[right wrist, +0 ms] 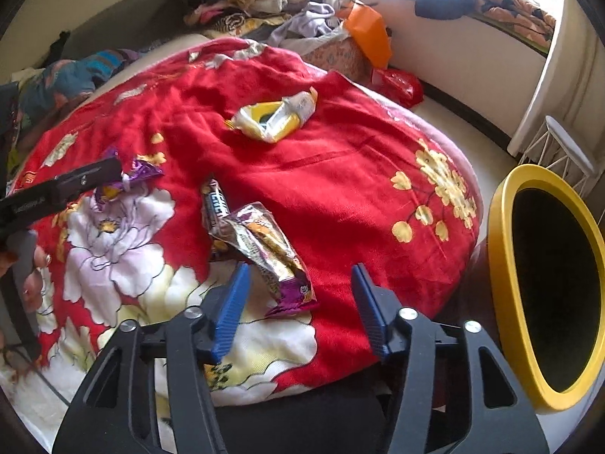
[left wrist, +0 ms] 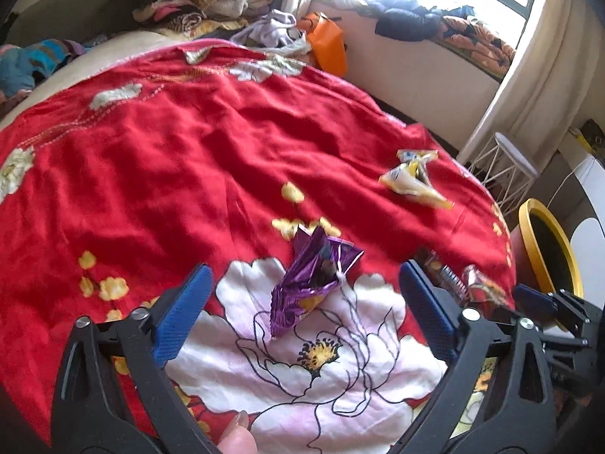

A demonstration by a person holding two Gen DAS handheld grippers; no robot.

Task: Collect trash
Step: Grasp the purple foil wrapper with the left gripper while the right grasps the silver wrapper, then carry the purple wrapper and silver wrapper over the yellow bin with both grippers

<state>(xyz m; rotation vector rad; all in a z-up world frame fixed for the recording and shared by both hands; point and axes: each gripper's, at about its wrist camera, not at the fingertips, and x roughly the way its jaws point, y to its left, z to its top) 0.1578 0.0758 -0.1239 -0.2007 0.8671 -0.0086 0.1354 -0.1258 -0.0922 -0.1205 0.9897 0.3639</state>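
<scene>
My left gripper (left wrist: 304, 302) stands wide open above the red floral bedspread (left wrist: 151, 159), its two blue pads far apart and holding nothing. Between them, a little ahead of the tips, a crumpled purple foil wrapper (left wrist: 312, 276) lies on the big white flower printed on the cloth. I cannot tell whether either pad touches it; both look clear of it. Farther off to the right on the spread lies a yellow-and-white wrapper (left wrist: 412, 179).

My right gripper (right wrist: 300, 302) is also spread wide and empty. A silvery snack wrapper with a purple end (right wrist: 272, 257) lies on the bedspread (right wrist: 340, 174) between its pads, nearer the left pad, its purple end reaching just inside the tips. I cannot tell for sure whether the left pad brushes it. Just behind it lies a dark candy-bar wrapper (right wrist: 217, 208), touching or overlapping it. The yellow-and-white wrapper (right wrist: 274, 119) sits well beyond, toward the middle of the bed. The purple foil wrapper (right wrist: 132, 178) shows at the left, by the black body of my other gripper.

Beside the bed, at my right, stands a yellow-rimmed bin (right wrist: 503, 265) with a dark inside.
</scene>
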